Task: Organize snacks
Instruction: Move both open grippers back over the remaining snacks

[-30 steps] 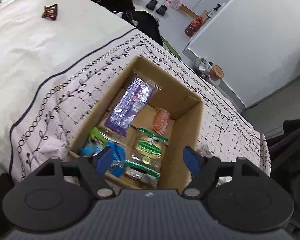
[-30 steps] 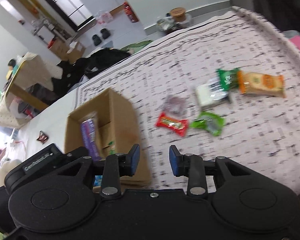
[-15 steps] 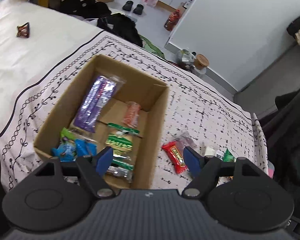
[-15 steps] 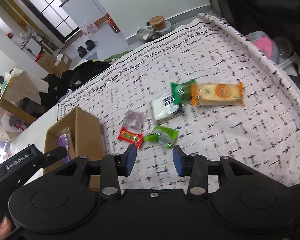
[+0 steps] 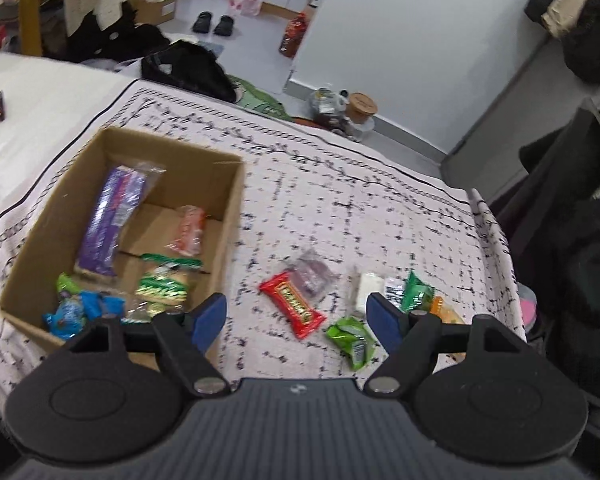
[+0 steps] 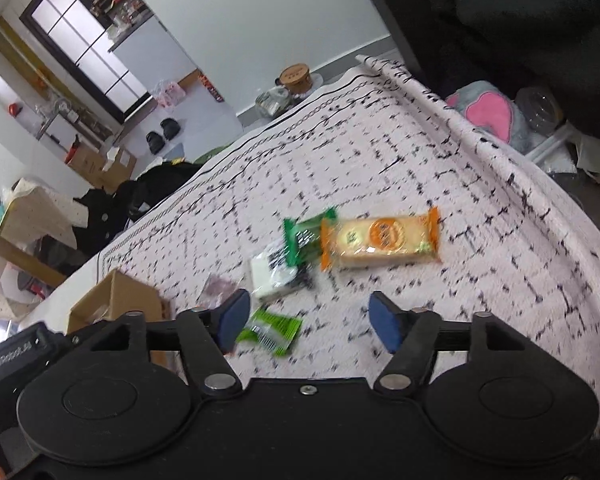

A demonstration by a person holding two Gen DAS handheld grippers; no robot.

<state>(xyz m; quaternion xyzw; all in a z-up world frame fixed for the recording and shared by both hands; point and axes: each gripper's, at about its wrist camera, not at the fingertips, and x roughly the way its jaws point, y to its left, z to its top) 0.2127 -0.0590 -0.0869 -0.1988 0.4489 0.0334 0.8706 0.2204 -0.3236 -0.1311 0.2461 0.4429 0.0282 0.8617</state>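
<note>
the cardboard box [image 5: 228,216] sits on the spotted cloth [image 5: 380,208] with its top open, so snacks can drop straight in. some are in it now: a long purple pack [image 5: 110,220], an orange pack [image 5: 188,230], a green and gold pack [image 5: 162,286] and a blue pack [image 5: 74,314].

the snacks that are not put away lie on the cloth just beside the box, close in a little bunch. there is a red bar [image 5: 294,310], a clear pack with something dark [image 5: 314,276], a bright green pack [image 5: 352,340], a white pack [image 6: 272,274], a dark green pack [image 6: 304,236] and a big yellow and orange pack [image 6: 380,238]. the dark green pack touches the white one and the yellow one.

the left gripper [image 5: 296,318] hangs above the red bar. its fingers are wide apart and hold nothing, so it looks ready to pick a snack.

the right gripper [image 6: 308,322] is also wide apart and holds nothing. it points at the bunch, with the bright green pack by its left finger.

i think the job is about half done. the packs are thin and slippery, so a grab should go slow and pinch just one.
</note>
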